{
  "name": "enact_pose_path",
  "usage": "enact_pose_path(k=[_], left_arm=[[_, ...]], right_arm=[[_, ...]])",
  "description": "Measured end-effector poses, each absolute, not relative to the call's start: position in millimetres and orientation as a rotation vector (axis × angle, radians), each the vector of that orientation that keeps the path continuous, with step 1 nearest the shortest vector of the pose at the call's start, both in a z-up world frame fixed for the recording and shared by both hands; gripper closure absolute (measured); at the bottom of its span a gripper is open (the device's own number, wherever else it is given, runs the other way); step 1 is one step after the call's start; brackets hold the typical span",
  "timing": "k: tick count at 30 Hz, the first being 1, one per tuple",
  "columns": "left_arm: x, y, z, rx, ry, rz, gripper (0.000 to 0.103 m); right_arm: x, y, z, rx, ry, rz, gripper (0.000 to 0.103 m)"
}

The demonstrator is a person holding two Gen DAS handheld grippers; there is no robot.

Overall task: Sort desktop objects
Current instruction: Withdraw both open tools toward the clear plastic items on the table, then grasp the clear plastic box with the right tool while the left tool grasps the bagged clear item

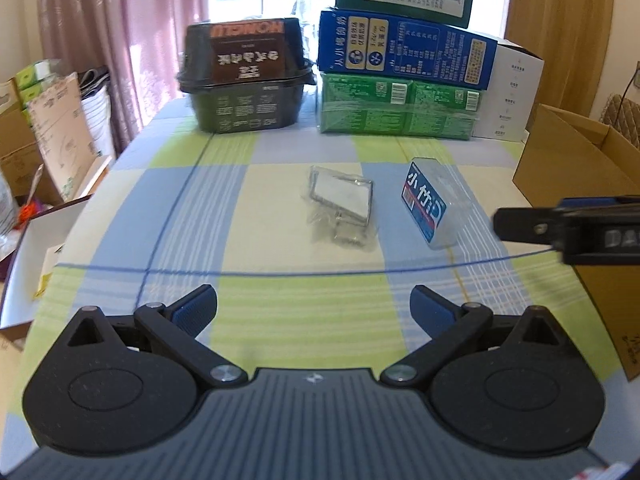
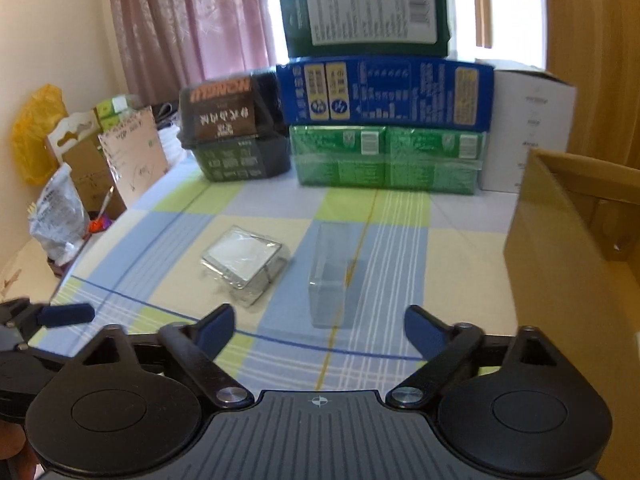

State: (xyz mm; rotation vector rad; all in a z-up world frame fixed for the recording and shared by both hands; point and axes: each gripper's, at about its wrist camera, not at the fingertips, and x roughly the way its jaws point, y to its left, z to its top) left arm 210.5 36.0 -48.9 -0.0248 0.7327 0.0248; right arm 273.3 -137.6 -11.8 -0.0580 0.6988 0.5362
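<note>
Two small objects lie on the checked tablecloth (image 1: 304, 320). One is a metal-framed item in clear wrap (image 1: 342, 204) (image 2: 244, 266). The other is a clear plastic box with a blue label (image 1: 429, 204), seen end-on as a clear box (image 2: 330, 280) in the right wrist view. My left gripper (image 1: 314, 308) hovers open short of both, nothing between its fingers. My right gripper (image 2: 320, 330) stands open just short of the clear box, which lies ahead between the fingers' lines. A finger of the right gripper (image 1: 560, 232) shows at the right edge of the left wrist view.
At the back stand a black food container (image 1: 244, 80) (image 2: 236, 136) and stacked green, blue and dark green packs (image 1: 400, 108) (image 2: 384, 156), with a white box (image 2: 528, 128). An open cardboard box (image 2: 568, 248) (image 1: 580, 176) borders the right. Clutter and cartons (image 1: 44, 128) sit off the left edge.
</note>
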Motion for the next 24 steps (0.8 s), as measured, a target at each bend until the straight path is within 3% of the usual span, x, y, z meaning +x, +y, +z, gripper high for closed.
enact_pose_path(k=[8,14,18,24], left_arm=[[252.3,27.6,-66.0,0.076,0.683,-0.054,0.013],[270.4,30.0,-76.9,0.058,0.686,-0.069,0.015],[284.8,29.7,-86.6,0.042,0.697,-0.059,0.025],[298.8,27.9,-98.0,0.014,0.694,-0.071,0.025]], right_arm=[[313.7,-128.6,-42.1,-0.051,0.735,0.556,0.04],[329.1,-115.4,-54.4,-0.08,0.738,0.569,0.048],[338.0,-108.4,-61.3,-0.098,0.748,0.555,0.057],[349.6,-109.3,-68.7,-0.084,0.763,0.55,0.06]])
